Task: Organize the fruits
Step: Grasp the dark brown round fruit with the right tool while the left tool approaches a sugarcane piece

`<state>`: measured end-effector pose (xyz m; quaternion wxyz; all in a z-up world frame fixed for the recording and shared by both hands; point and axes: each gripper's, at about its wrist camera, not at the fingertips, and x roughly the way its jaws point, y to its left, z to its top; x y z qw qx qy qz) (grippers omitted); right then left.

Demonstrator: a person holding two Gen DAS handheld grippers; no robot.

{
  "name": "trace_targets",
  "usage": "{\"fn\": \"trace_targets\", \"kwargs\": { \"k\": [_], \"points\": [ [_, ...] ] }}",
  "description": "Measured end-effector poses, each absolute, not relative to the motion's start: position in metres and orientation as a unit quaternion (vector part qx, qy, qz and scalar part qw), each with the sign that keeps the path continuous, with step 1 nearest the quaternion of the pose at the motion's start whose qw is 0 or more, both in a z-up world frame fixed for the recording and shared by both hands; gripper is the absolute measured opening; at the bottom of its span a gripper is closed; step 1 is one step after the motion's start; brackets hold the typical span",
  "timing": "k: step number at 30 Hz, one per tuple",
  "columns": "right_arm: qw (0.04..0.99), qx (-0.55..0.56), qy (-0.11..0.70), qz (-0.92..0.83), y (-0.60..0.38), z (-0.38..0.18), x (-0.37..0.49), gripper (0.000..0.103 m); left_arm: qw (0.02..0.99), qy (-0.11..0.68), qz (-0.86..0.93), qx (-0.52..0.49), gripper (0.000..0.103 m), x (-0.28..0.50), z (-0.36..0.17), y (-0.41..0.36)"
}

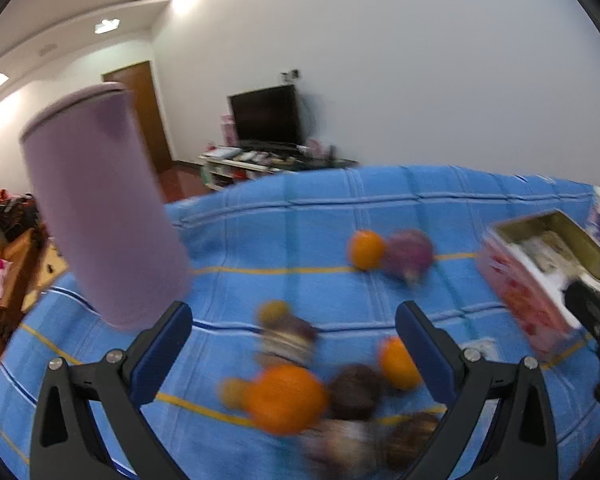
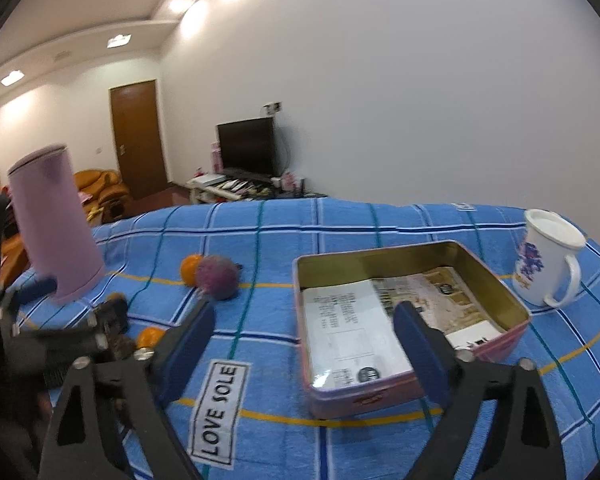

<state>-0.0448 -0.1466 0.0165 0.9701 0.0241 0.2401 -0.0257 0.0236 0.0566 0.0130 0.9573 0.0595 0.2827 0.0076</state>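
The fruits lie on a blue checked cloth point(image 2: 340, 220). In the left wrist view, which is blurred, a big orange point(image 1: 286, 398) sits low between the fingers of the left gripper point(image 1: 293, 346), with a smaller yellow-orange fruit point(image 1: 233, 391) touching its left side and a dark fruit point(image 1: 356, 390) touching its right. Another orange point(image 1: 398, 362) lies just inside the right finger. Further dark fruits sit at the bottom edge, too smeared to tell apart. Ahead of the fingertips is a dark-and-pale lump point(image 1: 286, 334), also too blurred to name. Farther off, well apart from this cluster, a small orange point(image 1: 365, 249) touches a purple fruit point(image 1: 410, 254).

The left gripper's jaws stand wide apart and hold nothing; the fruit cluster lies below and between them, and no pad visibly touches any fruit.

The right gripper point(image 2: 304, 330) is also parted wide, with nothing gripped. It hangs over the near end of an open pink tin point(image 2: 496, 344), whose floor is lined with printed paper point(image 2: 352, 332); there is no fruit in the tin. The orange-and-purple pair point(image 2: 210, 274) lies left of the tin, well beyond the right gripper's left finger.

A tall lilac canister point(image 2: 54, 224) stands left of the fruits, and a white mug point(image 2: 548, 256) stands just right of the tin. A "LOVE SOLE" label point(image 2: 219, 408) on the cloth shows between the right gripper's fingers.
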Motion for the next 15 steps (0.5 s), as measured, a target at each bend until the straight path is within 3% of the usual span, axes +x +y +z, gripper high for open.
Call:
{"fn": "trace_targets", "kwargs": {
  "k": [6,12,15],
  "points": [
    [0.955,0.033,0.288,0.068,-0.127,0.007,-0.034,0.08,0.956,0.291,0.032,0.029,0.103,0.032,0.02,0.107],
    [0.923,-0.002,0.343,0.172,-0.086,-0.01,-0.028,0.08,0.95,0.306,0.004,0.065,0.103,0.028,0.019,0.112],
    [0.906,-0.027,0.368,0.209,-0.065,-0.019,-0.028,0.072,0.945,0.32,-0.007,0.064,0.103,0.029,0.017,0.11]
  ]
}}
